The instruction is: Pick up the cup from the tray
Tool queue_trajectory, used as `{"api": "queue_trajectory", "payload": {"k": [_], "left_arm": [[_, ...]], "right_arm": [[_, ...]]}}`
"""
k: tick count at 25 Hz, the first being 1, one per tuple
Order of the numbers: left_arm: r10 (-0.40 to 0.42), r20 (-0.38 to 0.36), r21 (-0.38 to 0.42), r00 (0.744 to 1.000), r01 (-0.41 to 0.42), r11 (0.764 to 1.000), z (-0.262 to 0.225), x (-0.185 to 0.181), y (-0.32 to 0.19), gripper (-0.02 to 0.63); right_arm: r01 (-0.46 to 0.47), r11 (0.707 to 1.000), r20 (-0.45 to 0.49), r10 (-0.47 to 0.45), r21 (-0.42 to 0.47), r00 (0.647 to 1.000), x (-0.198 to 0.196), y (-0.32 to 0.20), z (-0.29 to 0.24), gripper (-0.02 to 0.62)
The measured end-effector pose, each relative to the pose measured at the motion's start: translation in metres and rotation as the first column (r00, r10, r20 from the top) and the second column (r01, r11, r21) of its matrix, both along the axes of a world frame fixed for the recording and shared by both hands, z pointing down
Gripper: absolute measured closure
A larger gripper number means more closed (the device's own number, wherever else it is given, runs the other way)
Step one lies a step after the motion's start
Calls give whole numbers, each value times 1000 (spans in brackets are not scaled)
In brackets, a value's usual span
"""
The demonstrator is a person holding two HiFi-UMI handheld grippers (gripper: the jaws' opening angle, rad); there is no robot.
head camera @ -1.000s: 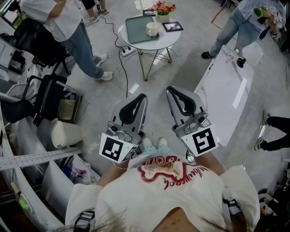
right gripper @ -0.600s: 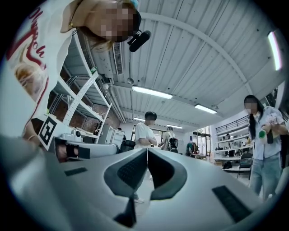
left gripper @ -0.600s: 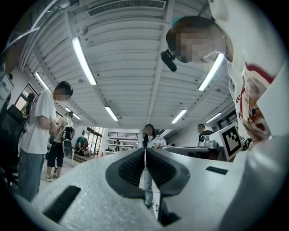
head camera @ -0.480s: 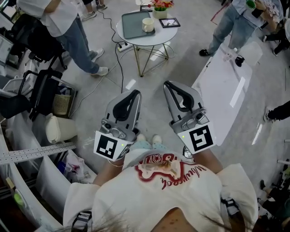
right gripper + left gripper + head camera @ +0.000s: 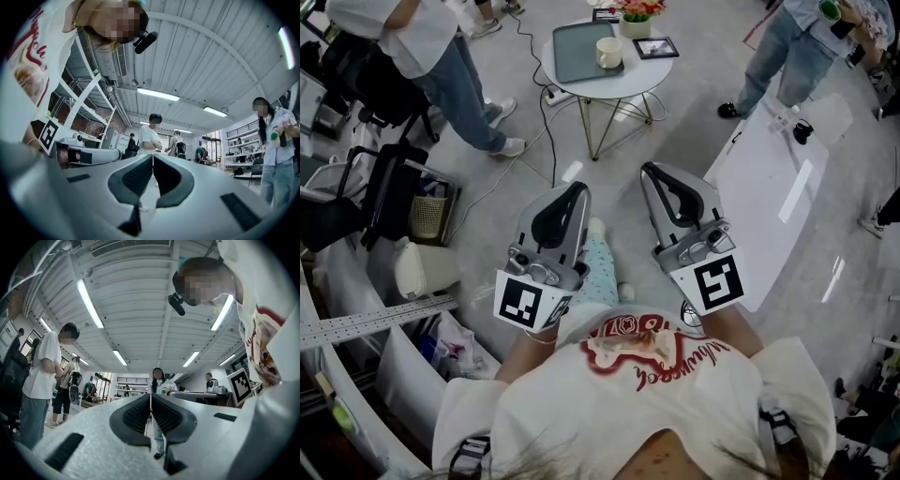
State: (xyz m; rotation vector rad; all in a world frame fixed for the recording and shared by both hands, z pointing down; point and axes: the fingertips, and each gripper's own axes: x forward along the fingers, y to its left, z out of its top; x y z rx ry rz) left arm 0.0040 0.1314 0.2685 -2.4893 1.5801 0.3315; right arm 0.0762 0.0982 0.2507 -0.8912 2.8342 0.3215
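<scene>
Stride was what changed: our leg (image 5: pixel 599 261) had swung forward between left gripper (image 5: pixel 577 188) and right gripper (image 5: pixel 652 172), both clamped together on nothing. The cup (image 5: pixel 608 52) sat on the tray (image 5: pixel 577 53), well ahead, so we judged the approach unfinished.

A grey concrete floor (image 5: pixel 675 141) is spread beneath a round white table with thin gold legs (image 5: pixel 639 81); long fluorescent ceiling tubes (image 5: pixel 91 303) are lit.

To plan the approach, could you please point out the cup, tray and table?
cup (image 5: pixel 609 52), head view, its side.
tray (image 5: pixel 577 54), head view, bare base left of the cup.
table (image 5: pixel 642 78), head view, bare top.
</scene>
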Motion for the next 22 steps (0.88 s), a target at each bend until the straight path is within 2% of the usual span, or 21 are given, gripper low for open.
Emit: {"api": "queue_trajectory", "payload": {"k": [5,15,22], "left_arm": [[13,-11,-7,1000,-13,1000,9,-22,-51,584],[77,14,3,997,-77,997,1,-86,-212,584],[121,28,30,992,-122,992,-12,-118,-291,584]], "right_arm": [[-30,1000,-4,30,-1,1000,-17,-48,4,569],[-85,996,31,84,23,996,-88,-201,-10,569],[-125,992,40,124,16,991,-121,-274,-24,569]]}}
